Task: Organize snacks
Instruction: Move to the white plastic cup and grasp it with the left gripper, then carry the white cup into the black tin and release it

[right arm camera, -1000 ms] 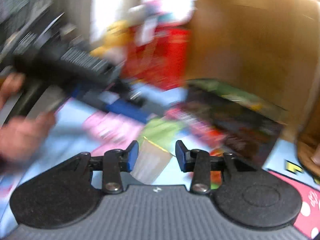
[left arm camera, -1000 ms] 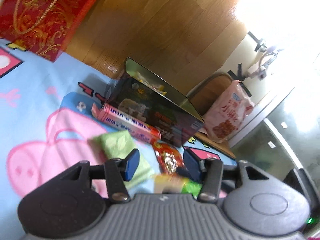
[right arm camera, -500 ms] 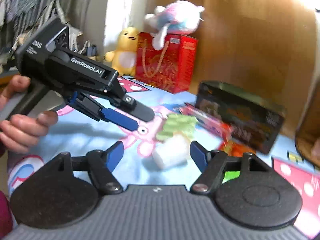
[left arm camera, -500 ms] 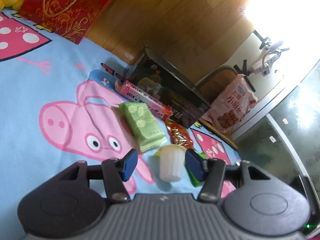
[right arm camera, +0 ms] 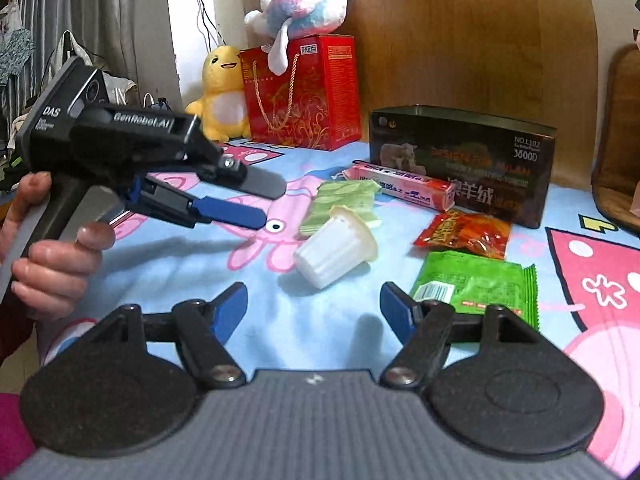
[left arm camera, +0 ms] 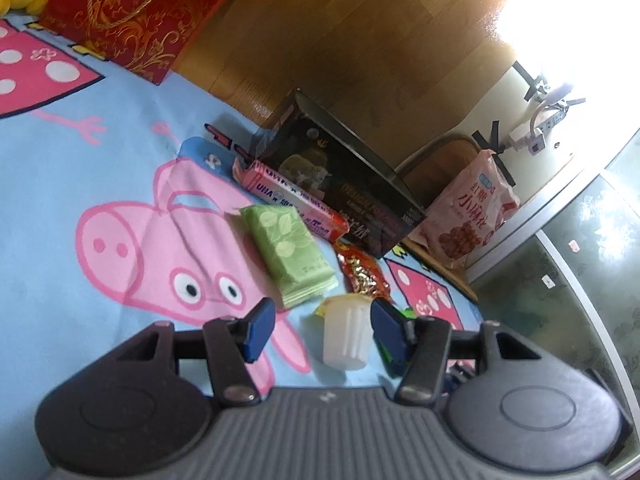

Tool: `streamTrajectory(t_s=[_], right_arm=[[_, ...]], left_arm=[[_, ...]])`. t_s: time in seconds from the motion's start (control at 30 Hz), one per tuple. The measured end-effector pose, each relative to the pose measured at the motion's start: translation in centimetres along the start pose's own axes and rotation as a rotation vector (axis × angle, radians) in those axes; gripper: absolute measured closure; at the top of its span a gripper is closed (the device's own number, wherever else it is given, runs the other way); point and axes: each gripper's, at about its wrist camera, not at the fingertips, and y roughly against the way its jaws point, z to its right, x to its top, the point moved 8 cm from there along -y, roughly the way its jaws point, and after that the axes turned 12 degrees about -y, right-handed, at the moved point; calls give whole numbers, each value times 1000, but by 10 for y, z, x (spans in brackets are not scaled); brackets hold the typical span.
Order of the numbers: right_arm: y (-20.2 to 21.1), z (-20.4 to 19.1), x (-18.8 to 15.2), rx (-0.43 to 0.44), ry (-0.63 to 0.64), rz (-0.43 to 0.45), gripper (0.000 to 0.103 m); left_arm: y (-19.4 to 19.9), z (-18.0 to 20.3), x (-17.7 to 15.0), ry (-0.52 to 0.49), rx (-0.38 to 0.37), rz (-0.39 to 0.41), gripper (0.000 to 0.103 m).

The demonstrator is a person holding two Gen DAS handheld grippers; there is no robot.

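A white jelly cup (right arm camera: 335, 246) lies on its side on the cartoon sheet; in the left wrist view it (left arm camera: 346, 334) lies between my fingers. Behind it lie a light green pack (right arm camera: 344, 204), a pink candy stick (right arm camera: 404, 184), a red snack pack (right arm camera: 466, 234) and a green snack pack (right arm camera: 476, 284). A dark open tin box (right arm camera: 464, 160) stands at the back. My left gripper (left arm camera: 324, 330) is open and empty above the cup; it also shows in the right wrist view (right arm camera: 256, 200). My right gripper (right arm camera: 314, 312) is open and empty, just short of the cup.
A red gift bag (right arm camera: 304, 96) with a plush toy (right arm camera: 304, 4) on top and a yellow plush (right arm camera: 222, 92) stand at the back left. A pink snack bag (left arm camera: 472, 216) leans by the wall. A wooden headboard (right arm camera: 480, 32) runs behind the box.
Both grippers have drawn back and steadied. The right gripper has opened wide. The jelly cup now lies free on the sheet in front of it.
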Motion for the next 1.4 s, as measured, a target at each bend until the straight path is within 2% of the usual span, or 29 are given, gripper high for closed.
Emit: streamTrajectory(t_s=[0.23, 0.3, 0.57, 0.8, 1.0, 1.1, 1.13, 1.17, 1.23, 1.27, 1.33, 1.4], right_arm=[[0, 3, 1, 17, -24, -5, 28], [0, 3, 1, 22, -29, -6, 28], [1, 0, 0, 25, -23, -6, 28], [-5, -1, 9, 31, 2, -9, 29], [-19, 3, 17, 24, 17, -34, 30], [-33, 9, 16, 31, -50, -90, 36], [-38, 10, 15, 37, -69, -109, 41], [-39, 10, 15, 34, -69, -99, 46], [-42, 9, 16, 27, -63, -102, 57], [-43, 9, 17, 30, -69, -103, 59], [-42, 9, 18, 14, -66, -96, 59], [-33, 9, 25, -8, -40, -52, 59]], left_arm=[[-8, 16, 4, -39, -19, -13, 48], [-10, 17, 4, -39, -18, -17, 45], [-8, 19, 7, -39, -23, -17, 45], [-9, 29, 22, -131, -10, -19, 43], [-17, 28, 21, -146, -11, -50, 41], [-28, 31, 13, -147, -14, -93, 41], [-31, 32, 8, -150, -14, -111, 41], [-35, 34, 2, -160, -6, -129, 44], [-41, 33, -10, -163, 6, -168, 57], [-46, 31, -16, -152, 14, -187, 61], [-46, 32, -15, -157, 30, -175, 65], [-45, 36, -8, -157, 11, -171, 66]])
